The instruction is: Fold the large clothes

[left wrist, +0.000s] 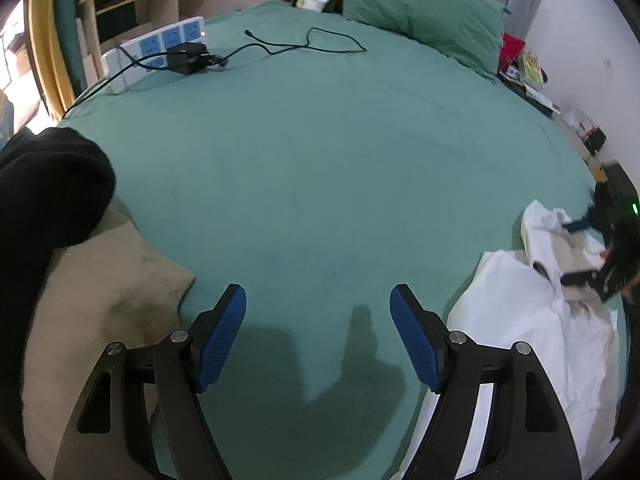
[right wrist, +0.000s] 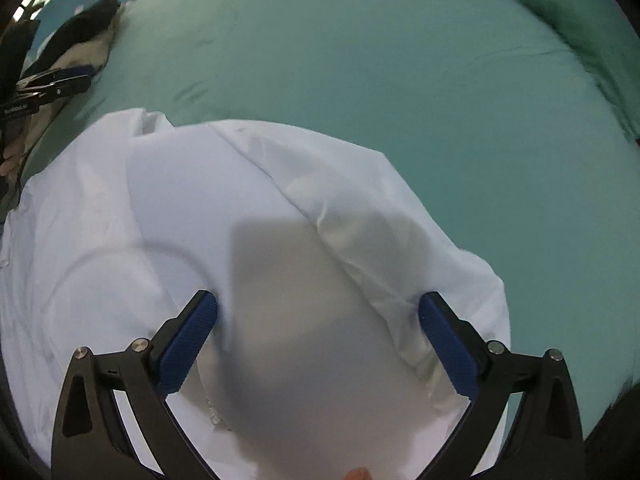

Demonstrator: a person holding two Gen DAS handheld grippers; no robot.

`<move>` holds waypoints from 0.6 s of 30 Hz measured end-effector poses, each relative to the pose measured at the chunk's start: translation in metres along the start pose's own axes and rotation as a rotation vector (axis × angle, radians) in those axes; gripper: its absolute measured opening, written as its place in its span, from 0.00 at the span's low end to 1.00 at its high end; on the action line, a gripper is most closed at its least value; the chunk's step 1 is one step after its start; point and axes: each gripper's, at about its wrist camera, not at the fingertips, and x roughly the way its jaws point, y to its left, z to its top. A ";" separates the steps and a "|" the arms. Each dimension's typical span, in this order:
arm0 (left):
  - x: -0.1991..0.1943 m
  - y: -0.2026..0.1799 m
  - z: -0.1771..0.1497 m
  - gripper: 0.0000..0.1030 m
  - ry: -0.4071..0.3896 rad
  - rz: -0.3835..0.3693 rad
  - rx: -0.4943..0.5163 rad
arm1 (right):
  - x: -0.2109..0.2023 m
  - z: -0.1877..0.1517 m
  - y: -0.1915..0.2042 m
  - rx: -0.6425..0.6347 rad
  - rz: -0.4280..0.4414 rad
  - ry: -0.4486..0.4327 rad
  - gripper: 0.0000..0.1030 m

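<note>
A large white garment (right wrist: pixel 248 216) lies crumpled on the green bed sheet (right wrist: pixel 380 60). My right gripper (right wrist: pixel 318 308) is open, its blue pads spread just above the white cloth, holding nothing. In the left wrist view the same white garment (left wrist: pixel 520 320) lies at the right, and the right gripper (left wrist: pixel 580 248) shows over it, blurred. My left gripper (left wrist: pixel 318 300) is open and empty over bare green sheet (left wrist: pixel 320 160); it also shows at the left edge of the right wrist view (right wrist: pixel 76 76).
A beige garment (left wrist: pixel 104 300) and a black garment (left wrist: pixel 48 192) lie at the left. A white power strip (left wrist: pixel 160 44) with a black charger (left wrist: pixel 186 58) and cable sits at the back left. A green pillow (left wrist: pixel 420 16) lies at the headboard. Clutter lines the right wall.
</note>
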 end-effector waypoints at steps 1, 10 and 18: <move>0.002 -0.002 0.000 0.76 0.005 0.002 0.009 | 0.003 0.004 -0.002 -0.004 0.013 0.019 0.98; 0.005 -0.007 -0.003 0.76 0.018 -0.003 0.029 | 0.008 0.024 0.022 -0.116 -0.013 0.080 0.71; -0.013 -0.012 -0.002 0.76 -0.004 -0.038 0.019 | -0.006 -0.001 0.131 -0.330 -0.536 -0.088 0.27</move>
